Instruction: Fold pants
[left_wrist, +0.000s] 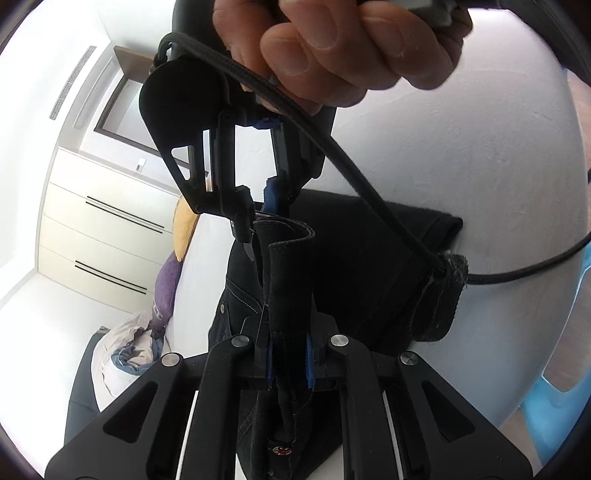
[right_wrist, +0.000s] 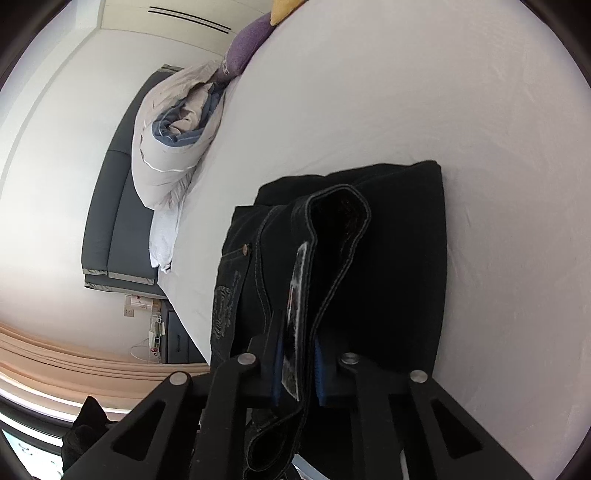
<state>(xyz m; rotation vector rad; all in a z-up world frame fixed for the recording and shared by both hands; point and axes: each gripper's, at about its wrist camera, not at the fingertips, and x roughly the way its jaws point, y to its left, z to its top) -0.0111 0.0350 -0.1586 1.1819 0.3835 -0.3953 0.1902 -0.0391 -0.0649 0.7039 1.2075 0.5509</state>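
The left gripper (left_wrist: 290, 360) pinches the waistband of the dark pants (left_wrist: 332, 266), which lie partly folded on the white bed (left_wrist: 461, 155). The right gripper (right_wrist: 301, 373) clamps the same band further along, probably so both can lift it evenly for the next fold.

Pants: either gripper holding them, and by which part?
Both. Left gripper and right gripper are each shut on the waistband of the black pants.

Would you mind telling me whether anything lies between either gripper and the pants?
Nothing visible does: the left gripper and the right gripper are each shut directly on the waistband of the black pants.
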